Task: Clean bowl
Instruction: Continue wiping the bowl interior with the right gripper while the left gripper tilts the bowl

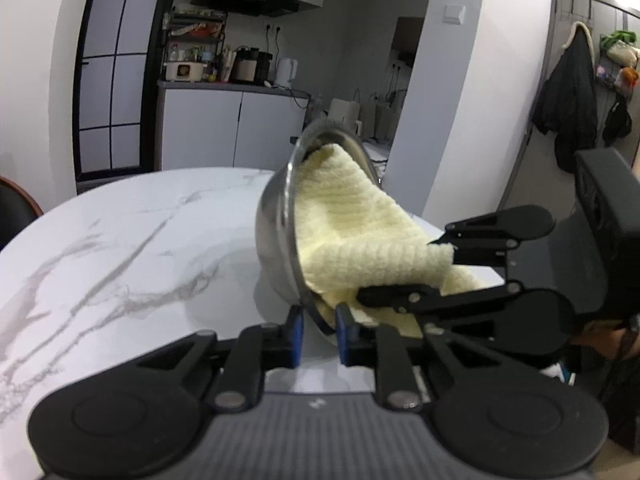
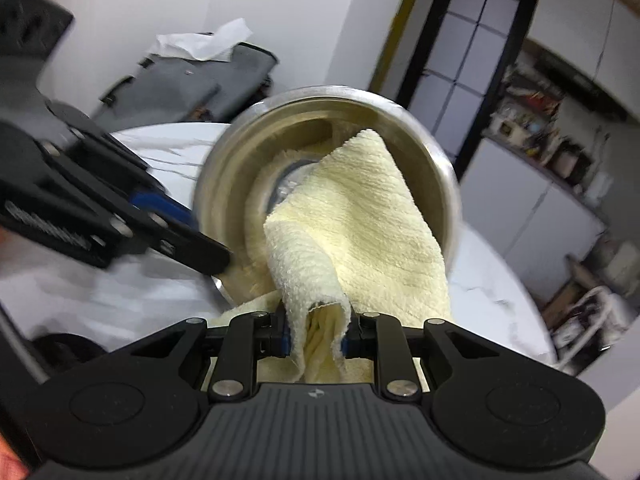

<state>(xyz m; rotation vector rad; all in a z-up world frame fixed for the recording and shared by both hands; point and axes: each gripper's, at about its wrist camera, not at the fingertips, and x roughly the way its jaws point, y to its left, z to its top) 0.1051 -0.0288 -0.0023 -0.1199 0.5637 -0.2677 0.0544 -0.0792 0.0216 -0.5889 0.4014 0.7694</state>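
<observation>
A white marbled table [image 1: 120,240] fills the lower left of the left view, with kitchen cabinets [image 1: 232,128] behind. The steel bowl [image 1: 276,224], centre frame, is tipped on edge, mouth facing right. The left gripper [image 1: 318,334] clamps its rim; the right gripper [image 2: 316,336] pinches the yellow cloth [image 2: 360,220] inside it

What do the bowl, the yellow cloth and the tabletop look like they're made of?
Bowl: probably stainless steel, with a brushed silver sheen and reflections. Cloth: soft woven fabric, perhaps cotton or microfibre, with a ribbed nap. Tabletop: glossy white marble or imitation, grey-veined.
</observation>
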